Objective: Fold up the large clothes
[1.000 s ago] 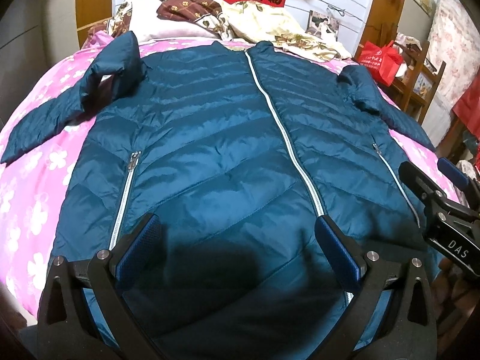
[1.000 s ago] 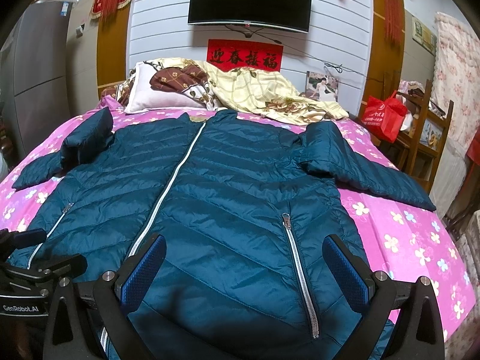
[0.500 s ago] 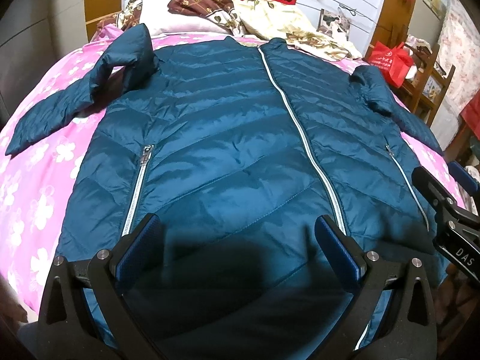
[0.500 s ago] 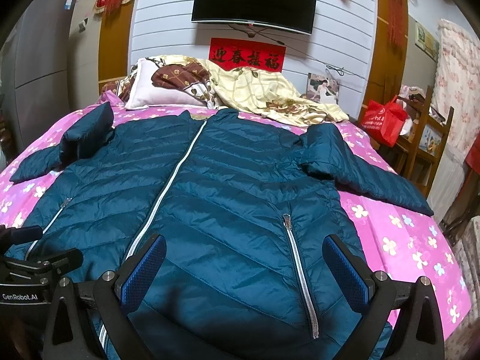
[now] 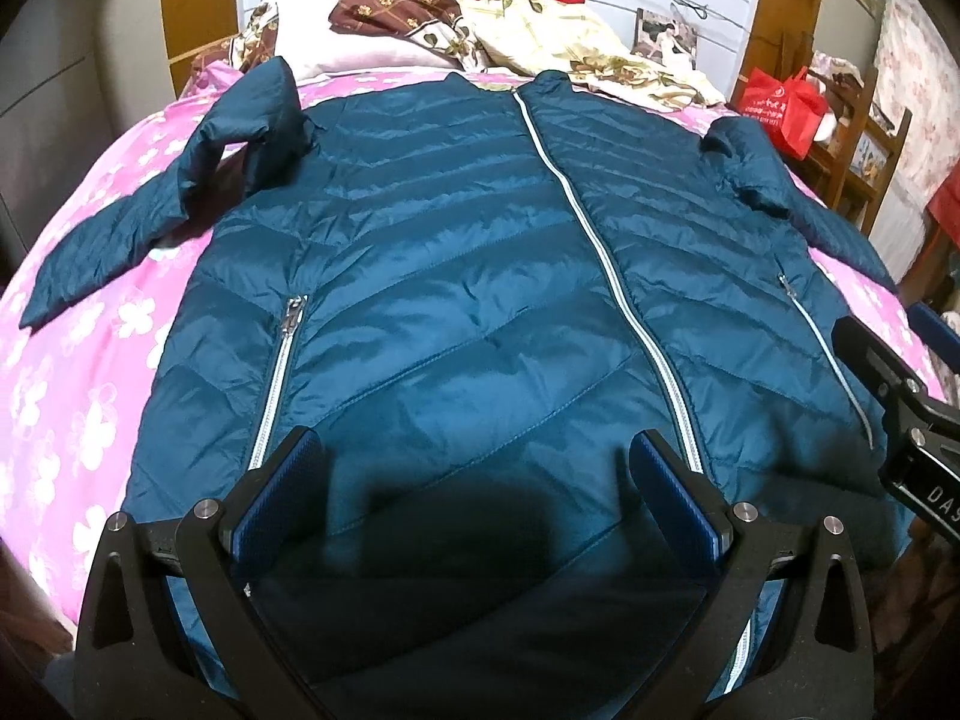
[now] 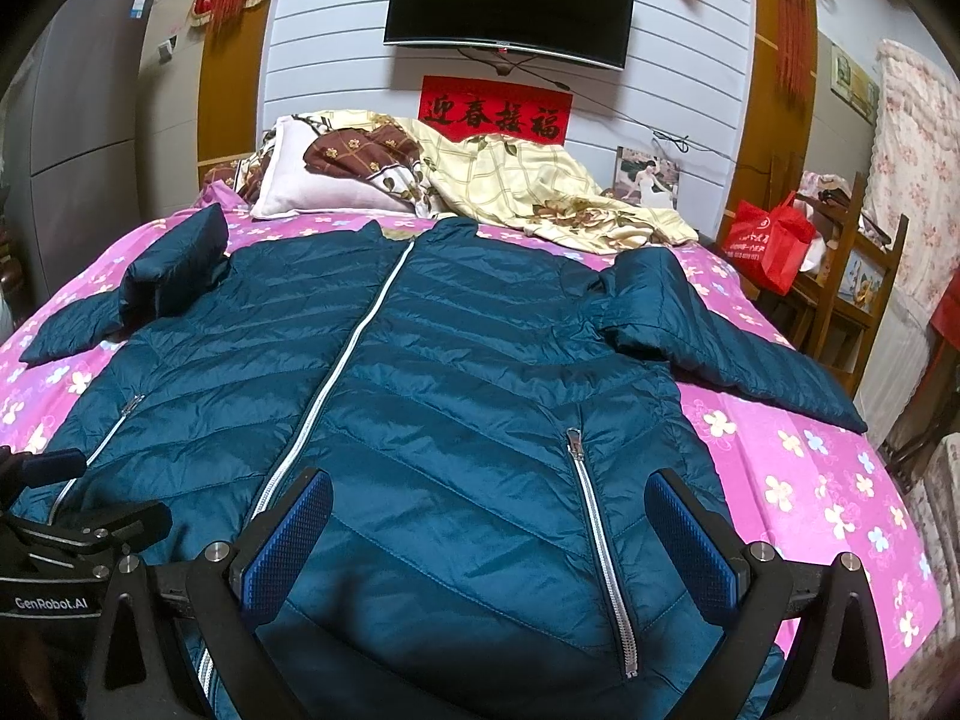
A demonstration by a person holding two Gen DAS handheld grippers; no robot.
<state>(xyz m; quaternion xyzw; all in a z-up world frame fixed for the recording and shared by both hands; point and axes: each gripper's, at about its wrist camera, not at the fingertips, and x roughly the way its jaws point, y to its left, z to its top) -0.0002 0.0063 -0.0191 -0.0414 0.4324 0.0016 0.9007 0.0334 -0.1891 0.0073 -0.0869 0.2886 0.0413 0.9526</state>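
A teal quilted puffer jacket lies face up and zipped on a pink flowered bed, and it also shows in the right wrist view. Its left sleeve is bent and bunched near the shoulder. Its right sleeve stretches out toward the bed's right edge. My left gripper is open and empty above the hem, left of the centre zip. My right gripper is open and empty above the hem, over the right pocket zip.
The pink flowered bedsheet shows on both sides of the jacket. Pillows and a cream blanket lie at the headboard. A red bag sits on wooden furniture right of the bed. A TV hangs on the wall.
Both grippers have risen a little and drifted slightly over the hem. The jacket has not moved and both grippers stay open.
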